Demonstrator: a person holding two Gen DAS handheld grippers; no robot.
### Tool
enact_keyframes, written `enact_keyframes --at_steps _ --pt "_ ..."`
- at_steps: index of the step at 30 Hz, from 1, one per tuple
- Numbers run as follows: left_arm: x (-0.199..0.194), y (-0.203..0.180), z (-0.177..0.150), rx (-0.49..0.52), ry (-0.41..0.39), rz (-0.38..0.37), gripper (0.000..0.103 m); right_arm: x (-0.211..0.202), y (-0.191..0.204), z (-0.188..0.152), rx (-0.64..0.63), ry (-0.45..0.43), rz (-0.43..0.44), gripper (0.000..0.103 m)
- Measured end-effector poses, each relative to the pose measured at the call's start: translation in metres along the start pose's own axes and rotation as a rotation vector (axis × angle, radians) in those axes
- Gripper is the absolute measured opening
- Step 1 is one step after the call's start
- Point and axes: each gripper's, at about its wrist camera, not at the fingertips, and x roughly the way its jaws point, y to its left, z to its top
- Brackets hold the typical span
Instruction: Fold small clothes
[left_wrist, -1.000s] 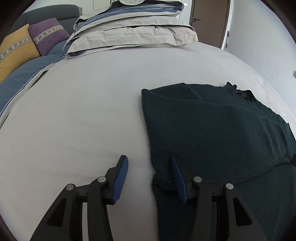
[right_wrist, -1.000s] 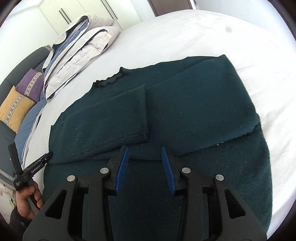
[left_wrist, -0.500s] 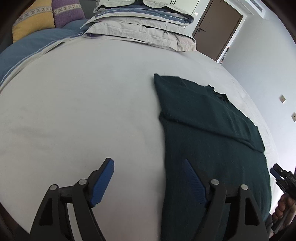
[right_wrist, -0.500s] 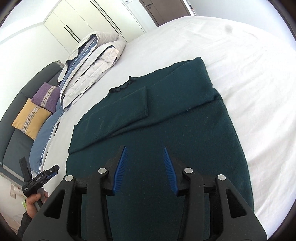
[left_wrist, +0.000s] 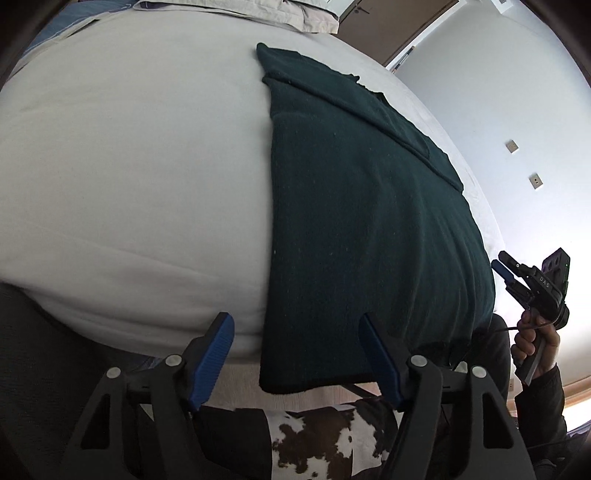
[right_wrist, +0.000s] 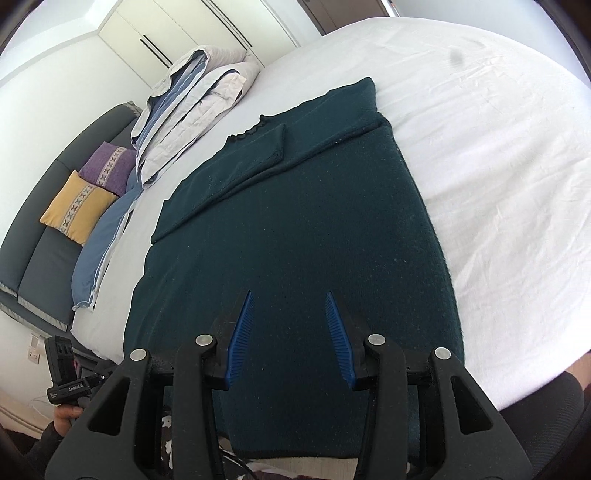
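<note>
A dark green sweater (left_wrist: 369, 221) (right_wrist: 295, 221) lies flat on the white bed (left_wrist: 129, 166), both sleeves folded across its chest. Its hem hangs over the bed's near edge. My left gripper (left_wrist: 294, 319) hovers above the hem's left corner. Its jaws are closing, the corner shows between them, and the pads do not press on it. My right gripper (right_wrist: 289, 295) is open above the lower middle of the sweater, holding nothing. The left wrist view also shows the right gripper (left_wrist: 504, 275) off the hem's right side, held by a hand (left_wrist: 532, 336).
Stacked pillows (right_wrist: 199, 107) sit at the bed's far end, beside a yellow cushion (right_wrist: 77, 206) and a purple cushion (right_wrist: 109, 168) on a grey sofa. A cow-patterned cloth (left_wrist: 321, 443) lies below the bed edge. A brown door (left_wrist: 388, 26) is beyond the bed.
Both grippers have drawn back from the folded sleeves to the hem at the bed's near edge. The left jaws stand wider than a second ago.
</note>
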Motion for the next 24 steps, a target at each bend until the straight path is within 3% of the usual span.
enact_keyframes --at_steps 2,7,9,10,11,15,21,24 --pt "0.006 0.007 -0.004 -0.040 0.031 -0.045 0.068 -0.010 -0.006 -0.004 0.005 0.000 -0.005 0.039" --pt "0.007 0.015 -0.006 -0.078 0.013 -0.111 0.067 -0.022 -0.025 -0.012 0.043 0.016 -0.020 0.039" --pt "0.009 0.015 -0.005 -0.080 0.024 -0.126 0.053 -0.025 -0.032 -0.017 0.058 0.028 -0.025 0.039" --pt "0.012 0.016 -0.008 -0.083 0.049 -0.144 0.033 -0.027 -0.034 -0.019 0.057 0.031 -0.029 0.039" --pt "0.017 0.015 -0.009 -0.080 0.075 -0.136 0.022 -0.030 -0.034 -0.021 0.054 0.033 -0.032 0.039" --pt "0.023 0.006 -0.011 -0.046 0.102 -0.112 0.021 -0.040 -0.036 -0.026 0.036 0.041 -0.040 0.039" --pt "0.016 0.013 -0.008 -0.096 0.074 -0.142 0.021 -0.052 -0.042 -0.030 0.022 0.079 -0.087 0.039" --pt "0.009 0.018 -0.009 -0.103 0.057 -0.144 0.014 -0.059 -0.047 -0.030 0.028 0.086 -0.113 0.039"
